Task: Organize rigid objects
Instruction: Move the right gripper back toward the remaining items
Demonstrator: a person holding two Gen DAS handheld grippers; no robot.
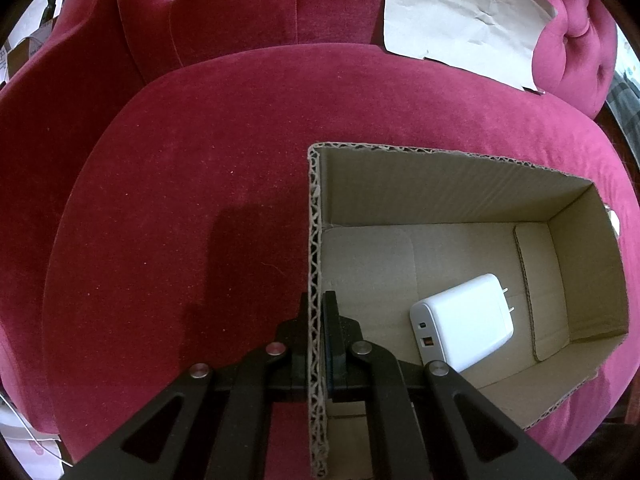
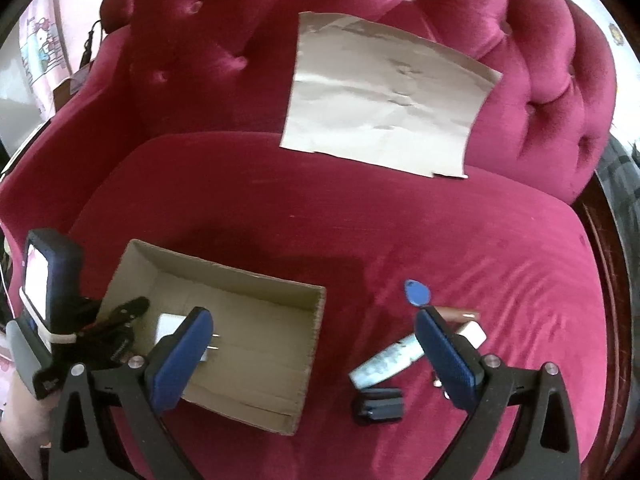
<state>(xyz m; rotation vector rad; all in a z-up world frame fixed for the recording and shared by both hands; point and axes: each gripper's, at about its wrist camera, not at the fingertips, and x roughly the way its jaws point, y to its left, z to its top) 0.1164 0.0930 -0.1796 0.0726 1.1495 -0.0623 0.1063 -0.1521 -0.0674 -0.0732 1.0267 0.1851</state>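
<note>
While the left gripper (image 1: 319, 312) pinches the cardboard box (image 1: 316, 240) wall, the right gripper (image 2: 316, 344) hangs spread.

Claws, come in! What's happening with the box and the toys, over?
Left claw clamped on cardboard box wall. Right claw open above sofa cushion. White charger in box; blue tag, tube, black piece outside.

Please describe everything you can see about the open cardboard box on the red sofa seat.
The open brown corrugated cardboard box sits upright on the crimson velvet sofa seat. It has no top flaps in view; the cut rim shows the fluted core. Inside, a white plug-in charger lies flat on the floor of the box, prongs pointing to the far end. The left gripper is clamped on its near side wall, one finger inside and one outside.
</note>
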